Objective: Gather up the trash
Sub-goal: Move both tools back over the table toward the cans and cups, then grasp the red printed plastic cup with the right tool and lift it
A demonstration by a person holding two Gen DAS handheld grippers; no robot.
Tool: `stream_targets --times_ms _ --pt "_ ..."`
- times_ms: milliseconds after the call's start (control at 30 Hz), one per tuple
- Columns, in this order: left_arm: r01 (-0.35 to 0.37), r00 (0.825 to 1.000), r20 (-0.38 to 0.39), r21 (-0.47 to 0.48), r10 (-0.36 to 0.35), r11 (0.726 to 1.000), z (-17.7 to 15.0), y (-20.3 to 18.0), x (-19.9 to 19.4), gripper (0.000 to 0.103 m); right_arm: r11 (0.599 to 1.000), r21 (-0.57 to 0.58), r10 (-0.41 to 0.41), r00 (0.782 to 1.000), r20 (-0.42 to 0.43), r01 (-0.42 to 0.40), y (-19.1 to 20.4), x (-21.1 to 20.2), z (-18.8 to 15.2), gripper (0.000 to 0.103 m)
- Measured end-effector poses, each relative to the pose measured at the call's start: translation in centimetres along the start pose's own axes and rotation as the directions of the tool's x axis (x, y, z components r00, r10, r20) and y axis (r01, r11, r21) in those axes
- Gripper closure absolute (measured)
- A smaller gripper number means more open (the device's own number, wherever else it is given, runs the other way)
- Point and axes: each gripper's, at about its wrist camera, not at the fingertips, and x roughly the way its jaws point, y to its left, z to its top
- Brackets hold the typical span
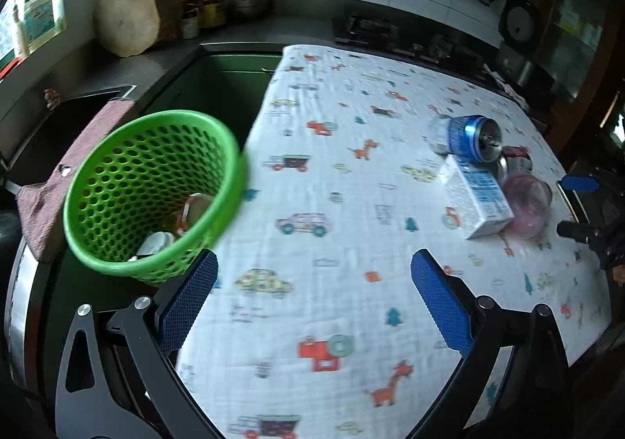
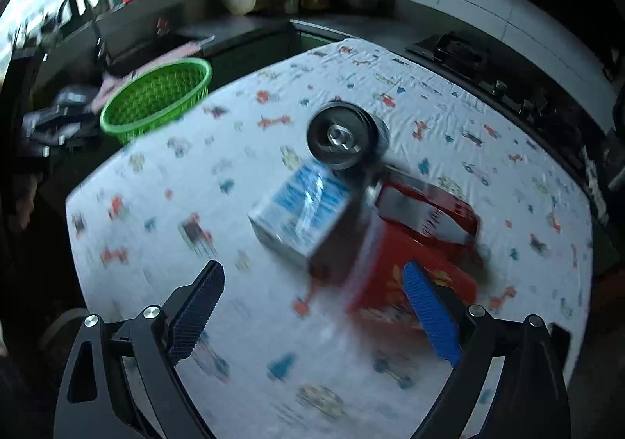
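We see the left hand-held gripper (image 1: 314, 282) wide open and empty above the tabletop (image 1: 351, 204), with the green basket (image 1: 152, 193) at the left edge already holding some trash. The right hand-held gripper (image 2: 314, 302) also stands wide and holds nothing, above the blue can (image 2: 343, 138), the white carton (image 2: 300, 216) and the red box (image 2: 414, 259), which lie close together.

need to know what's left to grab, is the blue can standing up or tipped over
Tipped over. The blue can lies on its side on the printed tablecloth, its top end with the pull tab facing sideways toward the camera, beside the white carton.
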Motion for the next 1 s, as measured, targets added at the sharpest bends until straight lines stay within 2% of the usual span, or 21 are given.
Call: stream_targets --times_ms 67,200,333,467,700,800,1000 --pt "0.011 1.000 -0.005 0.000 -0.011 1.000 0.1 -0.7 0.1 0.005 0.999 -0.049 -0.020 1.000 -0.014 0.019 -0.5 -0.1 -0.8 0.011" --pt "0.011 1.000 -0.019 -0.002 -0.011 1.000 0.4 -1.9 0.6 0.005 0.995 -0.098 -0.004 0.998 -0.069 -0.003 -1.7 0.8 -1.8 0.011" --pt "0.013 0.999 -0.039 -0.004 -0.013 1.000 0.5 -3.1 1.1 0.005 0.982 -0.186 -0.026 0.995 -0.097 0.007 -2.5 1.9 -2.4 0.011" --pt "0.011 0.999 -0.052 0.008 -0.011 1.000 0.9 -4.7 1.8 0.005 0.958 -0.287 -0.062 0.991 -0.118 0.026 -3.0 3.1 -2.3 0.011" --pt "0.026 0.997 -0.077 0.020 -0.024 0.999 1.8 -6.9 3.2 0.005 0.920 -0.391 -0.068 0.985 -0.157 0.001 -3.7 5.7 -1.9 0.011" --pt "0.026 0.996 -0.082 0.030 -0.024 0.999 2.1 -7.7 3.6 0.005 0.890 -0.455 -0.086 0.984 -0.156 0.005 -3.6 6.4 -1.8 0.011" --pt "0.037 0.995 -0.099 0.028 -0.034 0.999 2.7 -8.8 4.7 0.005 0.861 -0.509 -0.082 0.984 -0.157 -0.010 -3.6 7.3 -1.7 0.011"
